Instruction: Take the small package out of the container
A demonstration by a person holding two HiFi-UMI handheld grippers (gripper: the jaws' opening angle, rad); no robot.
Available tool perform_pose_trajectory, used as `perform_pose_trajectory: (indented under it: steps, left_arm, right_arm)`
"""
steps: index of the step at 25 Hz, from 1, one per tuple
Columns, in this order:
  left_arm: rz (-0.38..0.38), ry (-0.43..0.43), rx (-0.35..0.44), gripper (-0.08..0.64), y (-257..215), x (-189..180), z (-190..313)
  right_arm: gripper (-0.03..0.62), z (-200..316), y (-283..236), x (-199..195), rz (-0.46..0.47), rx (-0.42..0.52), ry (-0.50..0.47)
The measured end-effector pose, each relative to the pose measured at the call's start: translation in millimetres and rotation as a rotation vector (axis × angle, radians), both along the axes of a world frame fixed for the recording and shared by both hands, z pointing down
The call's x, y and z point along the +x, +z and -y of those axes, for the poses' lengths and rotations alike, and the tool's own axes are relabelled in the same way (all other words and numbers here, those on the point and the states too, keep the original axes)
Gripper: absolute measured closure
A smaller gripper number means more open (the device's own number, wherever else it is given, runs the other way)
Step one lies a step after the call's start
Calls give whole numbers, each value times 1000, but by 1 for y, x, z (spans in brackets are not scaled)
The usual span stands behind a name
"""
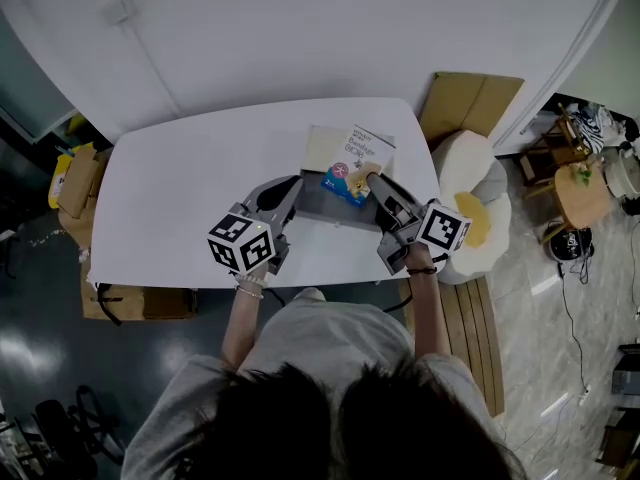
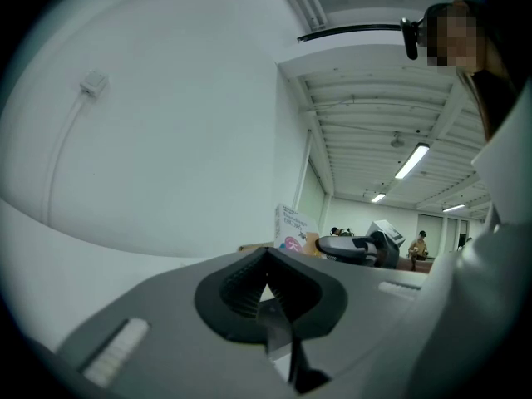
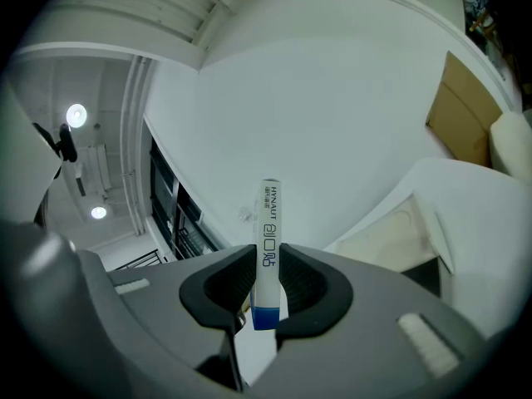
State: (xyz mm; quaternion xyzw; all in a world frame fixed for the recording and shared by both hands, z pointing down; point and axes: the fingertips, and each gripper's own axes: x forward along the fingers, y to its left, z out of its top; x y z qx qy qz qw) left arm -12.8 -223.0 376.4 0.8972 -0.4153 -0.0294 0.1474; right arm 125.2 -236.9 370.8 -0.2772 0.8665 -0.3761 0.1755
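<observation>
— White table (image 1: 170, 208), rounded at the corners; how much room is there round the work?
— Plenty on the left half, which is bare; the work sits right of middle, close to the near edge; past the right edge a white cushioned seat (image 1: 478, 193) with a yellow centre stands just beside the top; a sheet of cardboard (image 1: 470, 103) leans beyond the far right corner.
— And the container?
— Grey container (image 1: 325, 208), near the table's near edge, with a pale panel at its far side; the left gripper (image 1: 288, 193) reaches its left wall; the right gripper (image 1: 375, 186) comes in from the right.
— How do the claws stand?
— In the left gripper view the jaws are drawn together at the tips, with a thin grey sheet pinched between the pads; it looks like the container's wall. In the right gripper view the jaws stand narrow, pads pressed on both faces of the small package (image 3: 269, 223), which is seen edge-on and upright.
— Where is that package, then?
— In the right claw, over the container's far right part; whether its lower edge clears the rim I cannot tell.
— Any print?
— "HYNAUT" runs along the white edge; larger Chinese characters sit below it; a blue band closes the bottom. In the head view the face shows a pink disc and a cartoon figure; the small lines there are too fine to read.
</observation>
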Motion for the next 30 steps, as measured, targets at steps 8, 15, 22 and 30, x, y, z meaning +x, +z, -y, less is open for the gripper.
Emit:
perform_pose_trajectory:
  steps: [8, 15, 22, 30]
  left_arm:
    - [11, -3, 20, 568, -12, 8, -1]
    - [25, 8, 34, 568, -15, 12, -4]
    - [34, 14, 38, 568, -13, 9, -3]
    - [36, 16, 32, 568, -12, 10, -2]
  right_arm:
    - [491, -5, -25, 19, -9, 87, 15]
    - [491, -8, -31, 28, 9, 115, 40]
    - [491, -8, -29, 29, 20, 116, 58]
    - [491, -7, -27, 29, 15, 110, 62]
